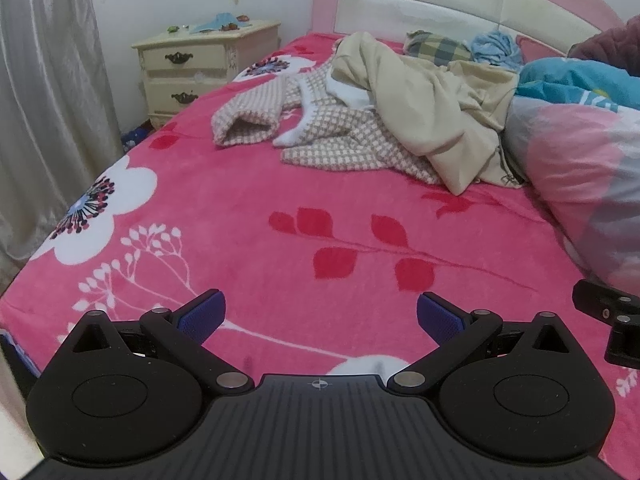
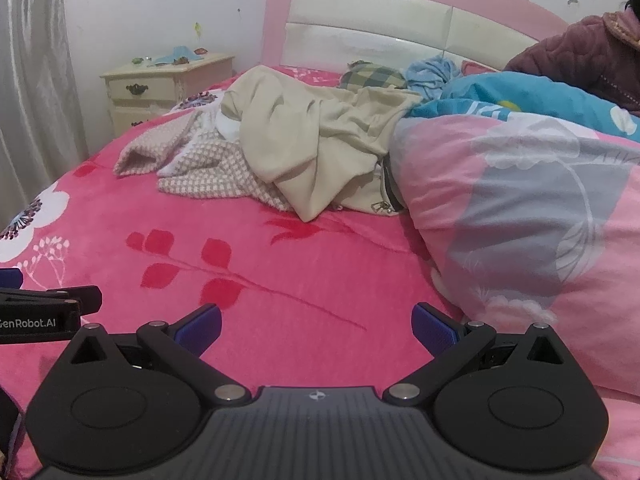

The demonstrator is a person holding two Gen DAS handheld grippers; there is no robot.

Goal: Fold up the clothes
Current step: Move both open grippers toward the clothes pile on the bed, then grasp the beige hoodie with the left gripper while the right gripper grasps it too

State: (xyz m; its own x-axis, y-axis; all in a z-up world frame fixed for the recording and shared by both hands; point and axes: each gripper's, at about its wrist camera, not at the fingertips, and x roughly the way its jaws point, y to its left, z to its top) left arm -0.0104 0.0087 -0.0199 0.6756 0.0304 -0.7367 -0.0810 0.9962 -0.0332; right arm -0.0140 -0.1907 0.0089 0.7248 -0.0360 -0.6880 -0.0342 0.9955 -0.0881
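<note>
Currently your left gripper (image 1: pixel 320 316) hovers low over the pink blanket (image 1: pixel 280 208), its blue pads (image 1: pixel 202 314) spread wide apart with nothing between them. Your right gripper (image 2: pixel 316 322) sits the same way: pads (image 2: pixel 434 330) well apart, empty, bare blanket underneath. Each tool shows at the edge of the other's view, so they are side by side near the foot of the bed.

The clothes lie in a loose heap well ahead of both tools, toward the headboard (image 1: pixel 460 4). A beige garment (image 1: pixel 432 108) is crumpled on top, draped over a checked knit (image 1: pixel 344 140) whose sleeve (image 1: pixel 244 128) sticks out to the left. Something white (image 1: pixel 348 92) shows between the two. The heap's right edge touches a pink-and-grey quilt (image 2: pixel 520 208), with a blue quilt (image 2: pixel 520 96) behind it.

Further back: a plaid item (image 1: pixel 440 48) and a light blue cloth (image 1: pixel 496 48) by the headboard. A nightstand (image 1: pixel 200 68) stands left of the bed, beside a curtain (image 1: pixel 48 100). A person's maroon sleeve (image 2: pixel 580 52) shows far right.
</note>
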